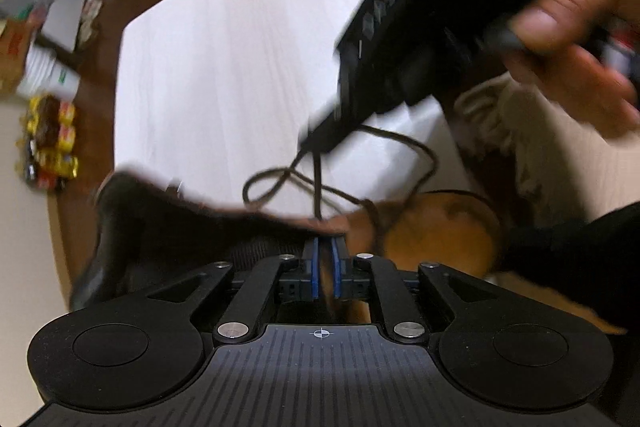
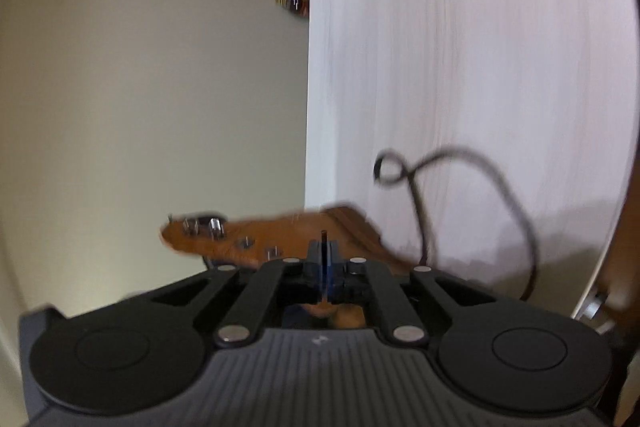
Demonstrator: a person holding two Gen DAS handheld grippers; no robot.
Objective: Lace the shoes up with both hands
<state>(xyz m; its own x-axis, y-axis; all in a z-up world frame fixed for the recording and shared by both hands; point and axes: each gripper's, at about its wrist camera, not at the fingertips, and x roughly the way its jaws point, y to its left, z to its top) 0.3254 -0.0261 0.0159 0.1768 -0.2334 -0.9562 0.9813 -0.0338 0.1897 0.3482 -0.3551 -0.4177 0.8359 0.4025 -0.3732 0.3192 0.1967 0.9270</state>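
Left wrist view: the left gripper, jaws clamped on the tan leather boot at the white table edge. Right gripper pinches the dark brown lace. Keep the boot steady; draw the lace taut evenly, avoiding snagged loops.

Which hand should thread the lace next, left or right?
Probably right. The right gripper is shut on the lace tip, beside the shoe eyelets; the left gripper clamps the shoe's edge.
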